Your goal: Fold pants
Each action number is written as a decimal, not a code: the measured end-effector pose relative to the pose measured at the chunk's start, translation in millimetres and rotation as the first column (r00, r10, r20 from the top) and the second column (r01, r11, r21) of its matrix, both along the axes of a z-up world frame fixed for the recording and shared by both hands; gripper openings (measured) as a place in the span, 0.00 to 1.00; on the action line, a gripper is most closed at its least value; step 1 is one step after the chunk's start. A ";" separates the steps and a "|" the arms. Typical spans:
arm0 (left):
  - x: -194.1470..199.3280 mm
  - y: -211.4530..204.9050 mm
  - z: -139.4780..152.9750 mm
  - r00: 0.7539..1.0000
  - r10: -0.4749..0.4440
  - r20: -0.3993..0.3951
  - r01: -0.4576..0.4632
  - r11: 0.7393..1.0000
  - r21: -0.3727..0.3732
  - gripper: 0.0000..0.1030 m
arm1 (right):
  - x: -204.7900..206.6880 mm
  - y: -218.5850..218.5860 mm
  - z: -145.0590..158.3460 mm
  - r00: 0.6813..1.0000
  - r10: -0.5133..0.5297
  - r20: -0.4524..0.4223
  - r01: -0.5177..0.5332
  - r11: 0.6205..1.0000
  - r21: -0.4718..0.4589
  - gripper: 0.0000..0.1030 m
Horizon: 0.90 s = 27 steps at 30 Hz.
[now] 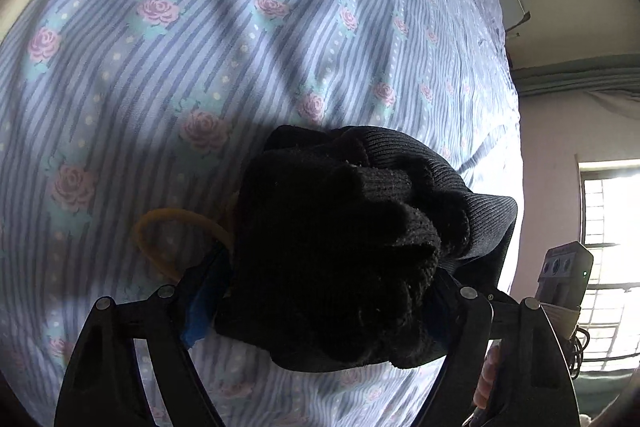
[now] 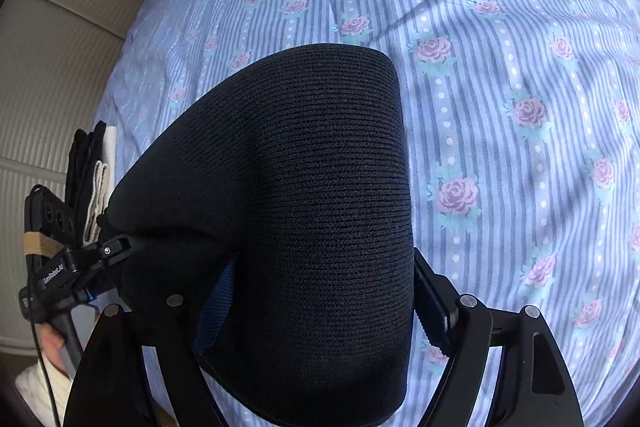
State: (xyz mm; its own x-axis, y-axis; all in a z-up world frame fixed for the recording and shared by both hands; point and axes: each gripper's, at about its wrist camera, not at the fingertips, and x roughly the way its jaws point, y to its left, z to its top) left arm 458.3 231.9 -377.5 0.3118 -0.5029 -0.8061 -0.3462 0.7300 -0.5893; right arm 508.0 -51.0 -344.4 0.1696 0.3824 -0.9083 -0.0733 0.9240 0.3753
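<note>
Left wrist view: one pair of black knit pants (image 1: 340, 247) hangs bunched above the bed (image 1: 200, 47), pinched by the left tongs (image 1: 324, 303); the right tongs (image 2: 316, 291) pinch another part.

The pants (image 2: 304, 227) lie bunched between the right gripper (image 2: 316, 291)'s fingers, over the bed sheet (image 2: 500, 87). In the left wrist view the pants (image 1: 340, 247) sit between the left gripper (image 1: 320, 307)'s fingers, a window (image 1: 608, 247) far right
</note>
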 end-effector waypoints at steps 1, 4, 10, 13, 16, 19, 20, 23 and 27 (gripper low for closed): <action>-1.1 -1.2 1.7 1.000 0.009 0.000 -0.009 1.000 0.002 0.74 | 0.5 1.1 -0.6 1.000 -0.003 -0.001 0.003 1.000 0.001 0.77; -3.2 -5.0 11.4 1.000 0.016 0.002 -0.016 1.000 0.019 0.63 | 0.2 5.4 1.5 1.000 -0.002 -0.001 0.002 1.000 -0.007 0.71; -4.4 -11.4 33.1 1.000 -0.008 0.020 0.006 0.997 0.077 0.52 | -7.5 13.8 19.2 0.999 0.026 0.031 -0.025 0.999 -0.030 0.56; -9.6 -10.6 45.2 0.999 0.011 0.033 -0.013 0.997 0.077 0.49 | -15.1 15.1 31.2 0.998 0.032 0.054 -0.030 0.999 -0.039 0.54; -22.8 -13.3 62.0 0.998 0.022 0.059 -0.027 0.996 0.080 0.48 | -25.4 13.6 48.2 0.995 0.045 0.087 -0.040 0.998 -0.055 0.53; -36.1 -24.1 88.9 0.994 0.024 0.110 -0.034 0.995 0.091 0.48 | -39.3 5.3 70.8 0.991 0.046 0.124 -0.040 0.998 -0.051 0.53; -43.4 -27.4 100.5 0.991 0.024 0.131 -0.037 0.995 0.097 0.48 | -45.1 2.7 79.7 0.989 0.045 0.139 -0.039 0.998 -0.049 0.53; -65.9 -37.0 134.8 0.981 0.028 0.192 -0.050 0.992 0.113 0.48 | -65.8 -6.6 110.2 0.981 0.053 0.187 -0.046 0.998 -0.038 0.53; -100.3 -52.4 183.7 0.959 0.039 0.281 -0.084 0.985 0.152 0.48 | -97.3 -16.0 154.5 0.965 0.062 0.256 -0.059 0.998 -0.020 0.53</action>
State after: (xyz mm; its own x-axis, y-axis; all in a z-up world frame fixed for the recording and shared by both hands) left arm 358.0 179.6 -193.8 0.5596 -0.3468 -0.7528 -0.2343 0.8050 -0.5450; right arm 410.6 -67.0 -189.9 0.3744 0.3883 -0.8420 -0.2218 0.9192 0.3252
